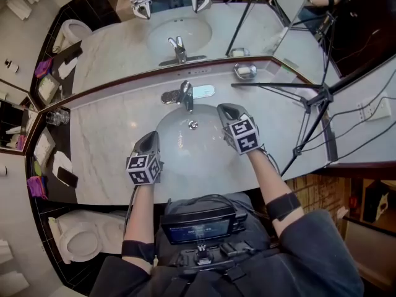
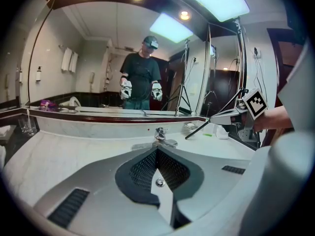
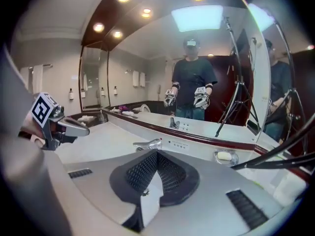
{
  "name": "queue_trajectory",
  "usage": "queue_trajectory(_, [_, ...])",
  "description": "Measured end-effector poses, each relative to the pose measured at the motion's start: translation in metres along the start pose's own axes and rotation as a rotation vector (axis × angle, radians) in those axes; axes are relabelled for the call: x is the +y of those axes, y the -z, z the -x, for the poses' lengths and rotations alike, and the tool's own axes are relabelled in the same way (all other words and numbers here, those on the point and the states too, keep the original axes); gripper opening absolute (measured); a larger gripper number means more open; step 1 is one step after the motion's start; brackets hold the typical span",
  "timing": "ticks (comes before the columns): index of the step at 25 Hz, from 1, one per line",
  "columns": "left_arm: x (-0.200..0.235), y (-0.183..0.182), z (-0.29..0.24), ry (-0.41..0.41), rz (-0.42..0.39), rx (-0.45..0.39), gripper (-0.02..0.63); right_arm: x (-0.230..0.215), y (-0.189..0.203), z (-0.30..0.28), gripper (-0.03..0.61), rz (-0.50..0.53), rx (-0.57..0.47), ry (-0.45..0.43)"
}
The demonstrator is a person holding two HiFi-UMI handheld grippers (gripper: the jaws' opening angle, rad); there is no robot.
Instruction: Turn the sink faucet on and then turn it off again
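Sink faucet stands at upper centre of the frame, behind the basin; apparently no water runs. Left hand-held gripper and right hand-held gripper hover over the basin, jaws closed and empty.

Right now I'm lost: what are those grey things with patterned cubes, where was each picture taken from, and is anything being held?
No robot here: a person stands at a bathroom sink holding a pair of tongs in each hand; the patterned cubes are part of them. The top-down picture comes from a camera on the person's head: it shows the left tongs and right tongs over the basin, neither touching the faucet. The other two pictures come from cameras riding on each pair, looking along its jaws. Both pairs are shut and hold nothing. On the marble counter sit a soap dish and a tripod; the mirror behind repeats the scene.
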State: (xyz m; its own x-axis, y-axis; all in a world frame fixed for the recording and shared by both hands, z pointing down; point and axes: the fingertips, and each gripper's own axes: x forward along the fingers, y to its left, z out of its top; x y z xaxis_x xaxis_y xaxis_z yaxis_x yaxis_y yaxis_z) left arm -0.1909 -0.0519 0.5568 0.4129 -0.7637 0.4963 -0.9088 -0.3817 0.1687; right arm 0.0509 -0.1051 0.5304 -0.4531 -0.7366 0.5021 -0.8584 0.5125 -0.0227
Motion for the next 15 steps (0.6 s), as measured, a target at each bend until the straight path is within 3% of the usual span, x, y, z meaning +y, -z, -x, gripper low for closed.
queue_trajectory(7, [0.000,-0.001,0.005,-0.007,-0.004,-0.020,0.003,-0.007,0.016,0.014,0.018,-0.175,-0.047,0.003])
queue_trajectory(15, [0.001,-0.006,0.008,-0.034,-0.002,-0.056,0.005,-0.007,0.028,0.021,0.019,-0.207,-0.037,0.007])
